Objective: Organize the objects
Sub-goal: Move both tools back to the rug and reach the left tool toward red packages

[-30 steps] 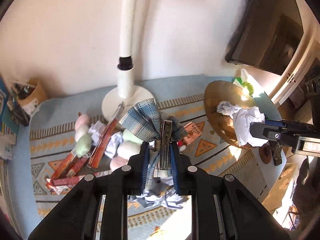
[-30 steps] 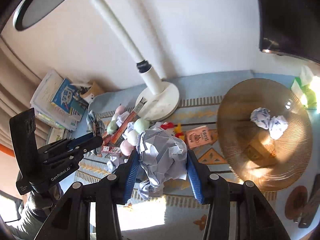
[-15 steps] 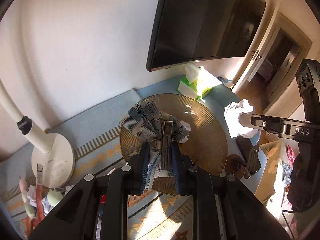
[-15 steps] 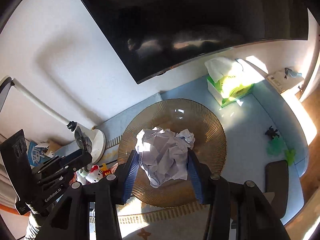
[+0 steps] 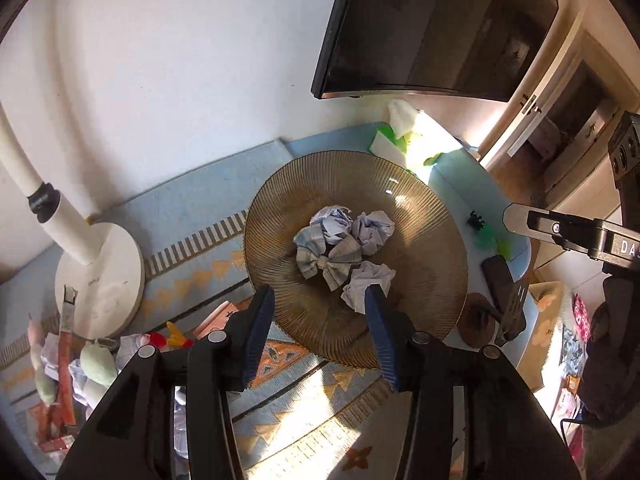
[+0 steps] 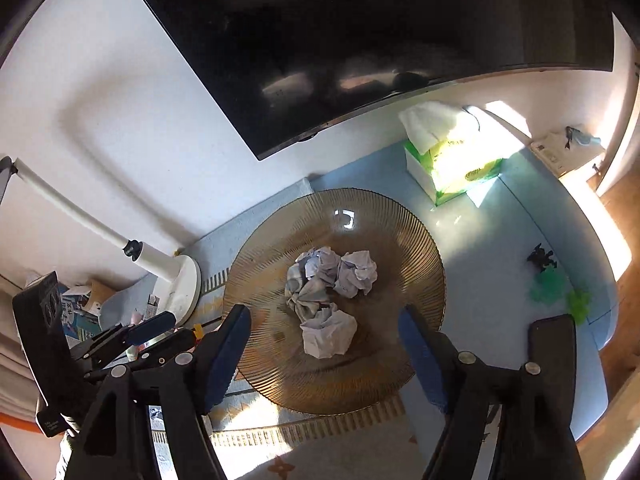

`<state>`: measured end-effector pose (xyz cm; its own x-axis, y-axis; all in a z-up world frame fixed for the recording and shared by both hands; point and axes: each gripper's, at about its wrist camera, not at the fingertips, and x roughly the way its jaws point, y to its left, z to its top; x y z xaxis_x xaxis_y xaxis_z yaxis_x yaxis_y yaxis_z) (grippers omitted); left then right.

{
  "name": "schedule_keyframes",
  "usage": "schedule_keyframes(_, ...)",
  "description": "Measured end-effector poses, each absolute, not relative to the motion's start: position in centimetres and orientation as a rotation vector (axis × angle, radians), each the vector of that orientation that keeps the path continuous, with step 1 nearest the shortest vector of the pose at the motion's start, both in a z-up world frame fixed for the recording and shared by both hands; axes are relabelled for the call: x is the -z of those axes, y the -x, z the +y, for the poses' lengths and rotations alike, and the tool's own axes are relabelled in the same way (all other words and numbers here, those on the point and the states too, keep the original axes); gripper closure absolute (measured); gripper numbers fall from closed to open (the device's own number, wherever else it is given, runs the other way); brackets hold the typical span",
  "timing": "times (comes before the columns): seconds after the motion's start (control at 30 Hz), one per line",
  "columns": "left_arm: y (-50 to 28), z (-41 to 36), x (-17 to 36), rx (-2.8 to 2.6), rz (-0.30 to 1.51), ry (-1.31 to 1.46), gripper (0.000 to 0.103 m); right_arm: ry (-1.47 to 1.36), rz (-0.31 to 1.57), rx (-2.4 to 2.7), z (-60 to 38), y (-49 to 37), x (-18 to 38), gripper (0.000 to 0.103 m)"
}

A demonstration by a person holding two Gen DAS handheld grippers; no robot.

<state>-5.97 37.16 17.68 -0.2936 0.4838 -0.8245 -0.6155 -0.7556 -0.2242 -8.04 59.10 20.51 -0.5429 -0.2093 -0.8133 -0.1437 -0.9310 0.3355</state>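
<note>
Amber ribbed glass makes up the wide plate point(image 5: 432, 272) that sits mid-scene on a pale blue patterned cloth point(image 5: 208, 216) covering the worktop. Far left in the left wrist view lies a heap of clutter point(image 5: 72, 364): pastel egg shapes, red wrappers and scraps of paper. Just beside it stands a white lamp base point(image 5: 104, 276) with its stem leaning up to the left. On the plate, bunched near its middle, are a checked bow point(image 5: 326, 258) and three crumpled paper balls point(image 5: 372, 230), all touching or nearly touching one another. The left gripper point(image 5: 318, 312) hovers over the plate's near edge with its blue-padded jaws spread wide and nothing between them. The right gripper point(image 6: 324, 332) hangs likewise over the near rim, its jaws parted even wider and empty; the nearest paper ball point(image 6: 328, 334) lies on the plate in the gap below. Behind the plate, to its right, a green tissue box point(image 6: 452, 160) stands against the wall under a dark screen point(image 6: 360, 40). Further right on the cloth are a small black clip point(image 6: 540, 258) and green translucent bits point(image 6: 552, 284). A dark flat object point(image 5: 500, 280) lies at the worktop's right edge.
</note>
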Motion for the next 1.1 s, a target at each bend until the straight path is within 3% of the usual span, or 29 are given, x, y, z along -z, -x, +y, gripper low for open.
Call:
schedule_keyframes(0.43,2.0,25.6,-16.3,-2.249,0.098,1.364,0.059,-1.495,-0.457,2.503,49.8,7.8,-19.5,0.028)
schedule_keyframes(0.73,2.2,12.0,-14.1,-2.422,-0.018,1.534,0.059,-1.525,-0.356,2.339,40.6,8.0,-18.2,0.028)
schedule_keyframes(1.1,6.0,1.2,-8.8,-2.376,0.103,1.697,0.059,-1.628,-0.289,2.084,28.4,6.2,-13.5,0.027)
